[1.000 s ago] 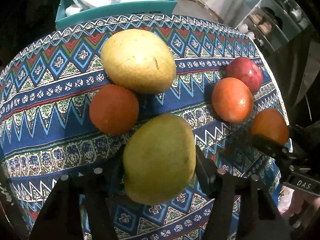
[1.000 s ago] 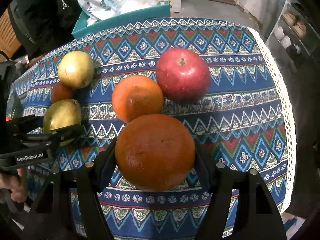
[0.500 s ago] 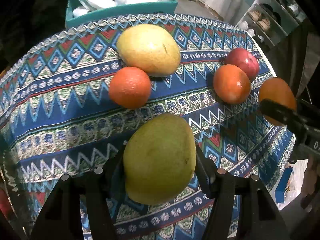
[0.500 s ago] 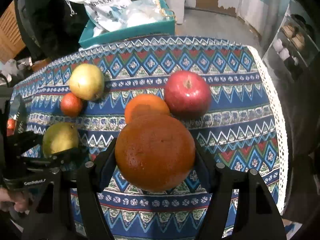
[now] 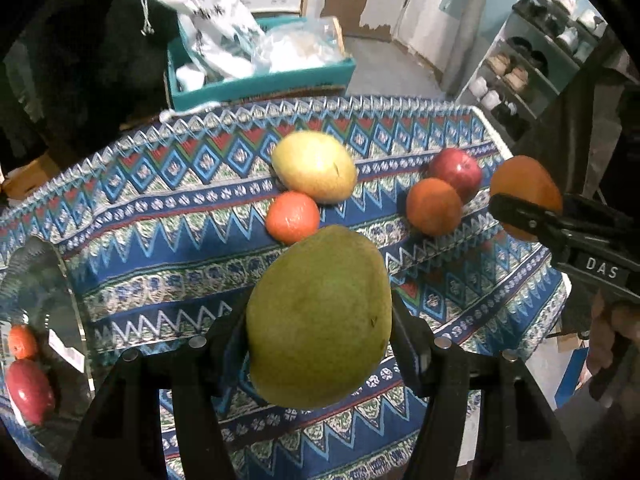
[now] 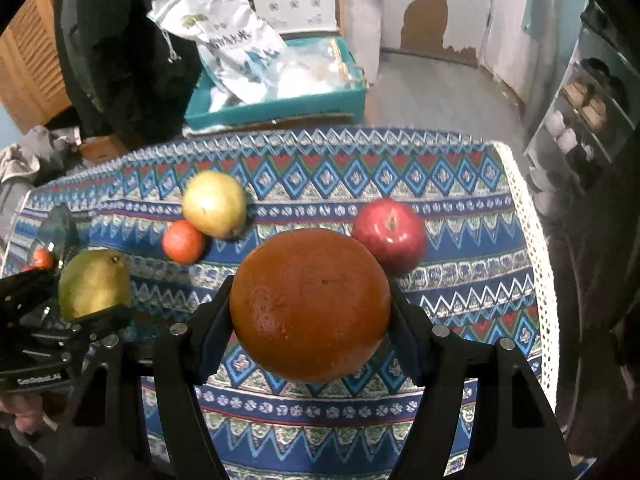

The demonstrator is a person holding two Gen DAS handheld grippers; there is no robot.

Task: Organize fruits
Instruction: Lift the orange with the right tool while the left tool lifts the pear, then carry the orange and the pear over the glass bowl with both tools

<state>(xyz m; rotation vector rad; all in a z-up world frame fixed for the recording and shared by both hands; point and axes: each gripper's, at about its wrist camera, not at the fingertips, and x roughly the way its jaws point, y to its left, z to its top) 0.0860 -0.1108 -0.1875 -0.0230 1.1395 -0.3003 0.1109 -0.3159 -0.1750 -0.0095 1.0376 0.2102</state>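
Observation:
My left gripper [image 5: 320, 320] is shut on a green mango [image 5: 318, 316], held above the patterned tablecloth [image 5: 160, 248]. My right gripper [image 6: 310, 312] is shut on a large orange [image 6: 310, 304], also lifted off the cloth. On the table lie a yellow mango [image 5: 314, 172], a small orange [image 5: 293, 217], another orange [image 5: 434, 206] and a red apple [image 5: 456, 172]. In the right wrist view the yellow mango [image 6: 215, 204], the small orange [image 6: 183, 241] and the apple [image 6: 389, 235] show; the second orange is hidden behind the held one.
A teal box [image 5: 260, 84] with plastic bags stands on the floor behind the table. A shoe rack [image 5: 532, 60] is at the far right. A glass bowl [image 5: 36, 320] with a red fruit and an orange one sits at the table's left edge.
Both grippers have risen with their fruit, so the table and the fruit on it look smaller and farther. The floor, box and shelves behind came into view.

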